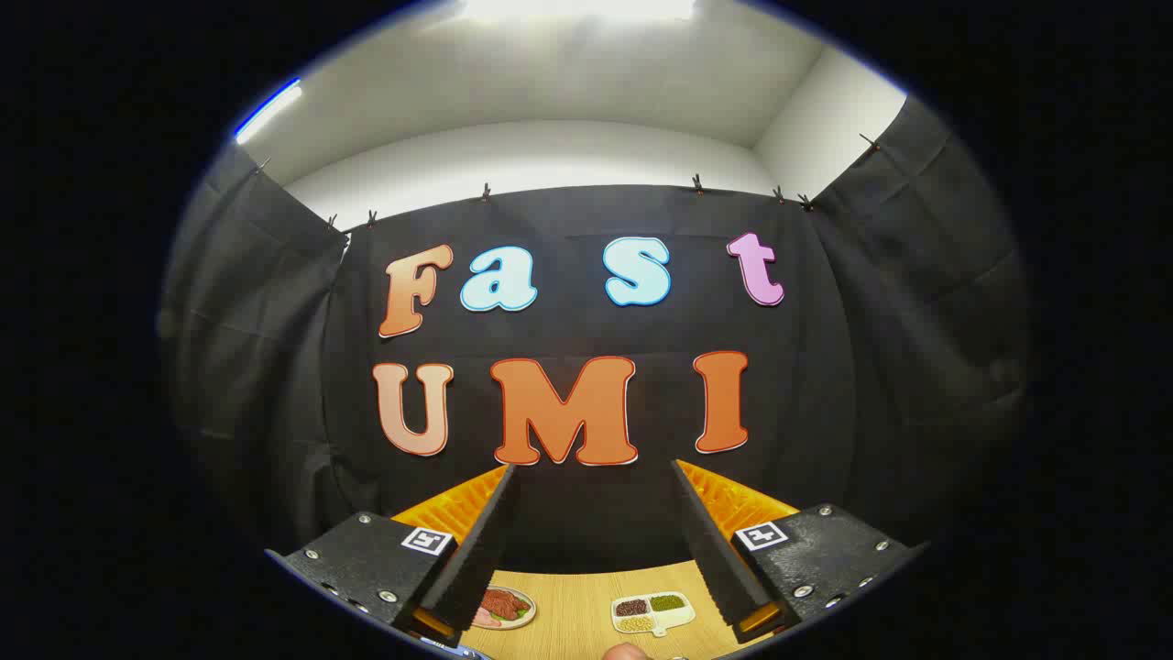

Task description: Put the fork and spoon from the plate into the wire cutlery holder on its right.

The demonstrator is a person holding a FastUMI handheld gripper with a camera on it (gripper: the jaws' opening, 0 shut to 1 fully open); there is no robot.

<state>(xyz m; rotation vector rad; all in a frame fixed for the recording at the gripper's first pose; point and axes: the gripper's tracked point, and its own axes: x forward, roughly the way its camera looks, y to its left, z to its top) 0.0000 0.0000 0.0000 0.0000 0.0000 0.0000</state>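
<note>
My gripper (594,467) is open, its two fingers spread wide and raised toward the booth's black wall, with nothing between them. Far below the fingertips lies the wooden table (577,600). On it, close to the left finger's base, sits a small round plate (506,607) with red and green food on it, partly hidden by that finger. A thin shiny rim (458,653) peeks out under the left finger; I cannot tell what it belongs to.
A white divided dish (652,612) with dark, green and pale grains lies on the table near the right finger's base. A small pinkish rounded thing (628,652), perhaps a fingertip, shows at the table's near edge. Black cloth closes the booth behind and on both sides.
</note>
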